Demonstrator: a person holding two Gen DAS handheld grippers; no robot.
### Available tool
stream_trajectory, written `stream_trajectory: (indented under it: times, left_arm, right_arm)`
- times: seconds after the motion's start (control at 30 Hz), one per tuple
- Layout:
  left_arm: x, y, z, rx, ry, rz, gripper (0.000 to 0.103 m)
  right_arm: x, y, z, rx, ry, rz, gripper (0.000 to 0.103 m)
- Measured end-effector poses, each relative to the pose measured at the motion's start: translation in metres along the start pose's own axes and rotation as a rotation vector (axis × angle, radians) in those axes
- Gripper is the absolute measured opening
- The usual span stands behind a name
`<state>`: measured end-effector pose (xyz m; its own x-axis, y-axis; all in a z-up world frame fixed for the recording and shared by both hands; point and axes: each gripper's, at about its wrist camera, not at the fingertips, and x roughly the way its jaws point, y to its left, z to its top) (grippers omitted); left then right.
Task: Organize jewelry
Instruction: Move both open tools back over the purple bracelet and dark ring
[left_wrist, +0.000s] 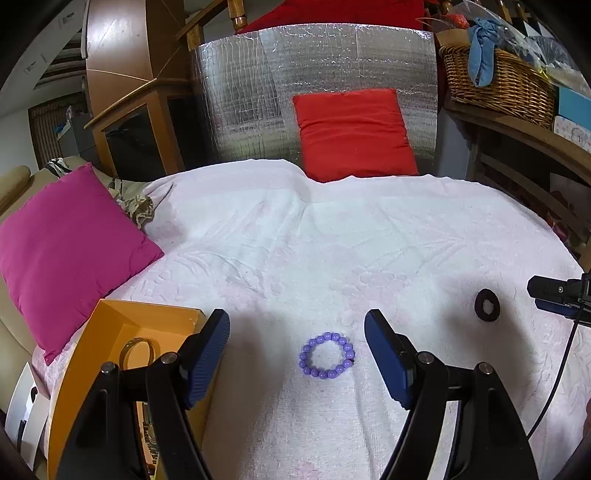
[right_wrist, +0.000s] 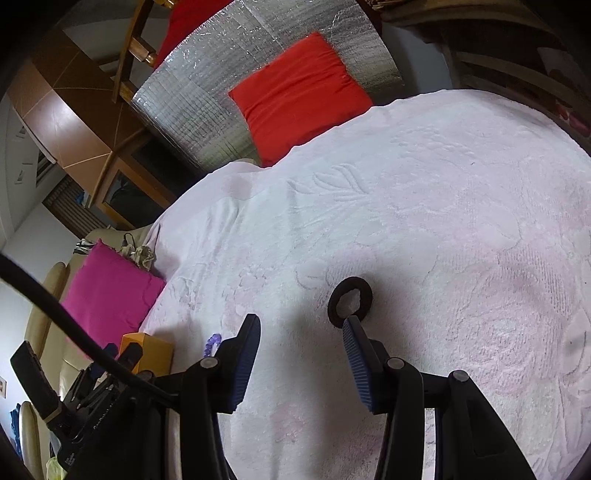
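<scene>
A purple bead bracelet (left_wrist: 327, 355) lies flat on the white blanket (left_wrist: 332, 240), between and just ahead of the fingers of my left gripper (left_wrist: 297, 332), which is open and empty. An open orange box (left_wrist: 110, 332) stands at the left with a gold bangle (left_wrist: 136, 350) inside. A dark ring-shaped band (left_wrist: 487, 305) lies to the right. In the right wrist view the band (right_wrist: 349, 301) lies just beyond the right fingertip of my right gripper (right_wrist: 301, 328), which is open and empty. The bracelet (right_wrist: 213, 342) and box (right_wrist: 151, 350) show at its left.
A magenta pillow (left_wrist: 66, 251) lies on the left edge of the blanket. A red pillow (left_wrist: 354, 133) leans on a silver foil panel (left_wrist: 258, 92) at the back. A wicker basket (left_wrist: 498, 81) sits on a wooden shelf at the right.
</scene>
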<state>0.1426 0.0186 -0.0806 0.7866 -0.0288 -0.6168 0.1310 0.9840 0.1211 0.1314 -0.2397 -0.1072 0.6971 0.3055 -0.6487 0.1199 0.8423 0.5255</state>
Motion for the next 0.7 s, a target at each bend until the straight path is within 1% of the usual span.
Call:
stream_trajectory:
  times: [0.7]
  left_arm:
    - [0.008,-0.013,-0.004,0.057,0.033,0.035,0.076]
  right_arm:
    - [-0.003,-0.009,0.002,0.016,0.003,-0.004,0.05]
